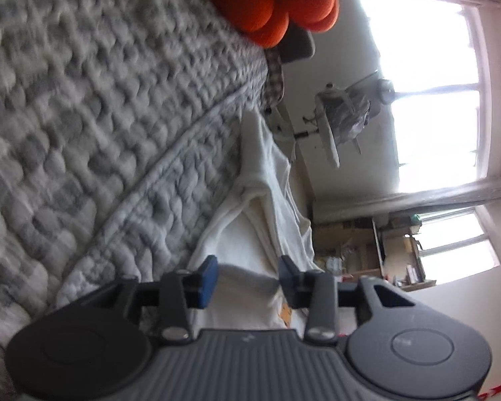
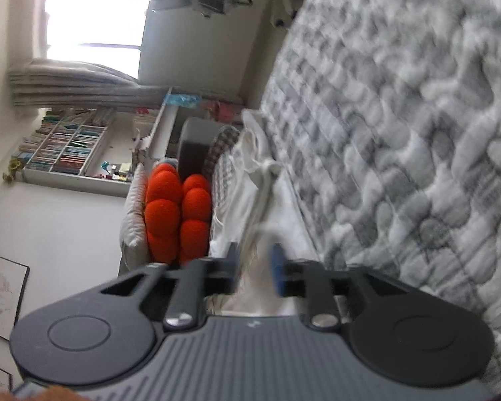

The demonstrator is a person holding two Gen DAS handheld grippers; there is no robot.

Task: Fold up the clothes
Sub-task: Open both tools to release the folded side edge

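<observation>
Left wrist view: left gripper [image 1: 247,279], jaws partly apart, blue pads standing clear on either side of a strip of white garment [image 1: 270,180]. Cloth passes between the pads; neither appears to press on it. Nothing gripped, as far as the view shows.

Garment: white, soft, lying rumpled along the edge of a grey quilted bedspread [image 1: 100,107], with a fold ridge running away from the jaws. An orange cushion [image 1: 277,0] sits at the far end of the bed.

Right wrist view: right gripper [image 2: 255,267], jaws likewise partly apart, motion-blurred. The white garment [image 2: 260,180] runs between them; whether either pad touches it cannot be told through the blur. No firm hold visible.

Risks, judged:
- With both sets of jaws slack, the edge may slump and the crease just formed may spring open; the fabric looks limp.
- A pad may snag cloth on withdrawal and drag the fold crooked.
- The garment lies near the bed's edge; a tug could slide it off.
- The puffy quilt may bunch beneath and spoil a flat fold.

Differences between views:
- Left wrist only: large window [image 1: 427,93], a white stand with a fan-like item [image 1: 337,117], cluttered shelving below.
- Right wrist only: bookshelf [image 2: 66,147], framed picture [image 2: 0,294], the cushion seen whole [image 2: 177,214].
</observation>
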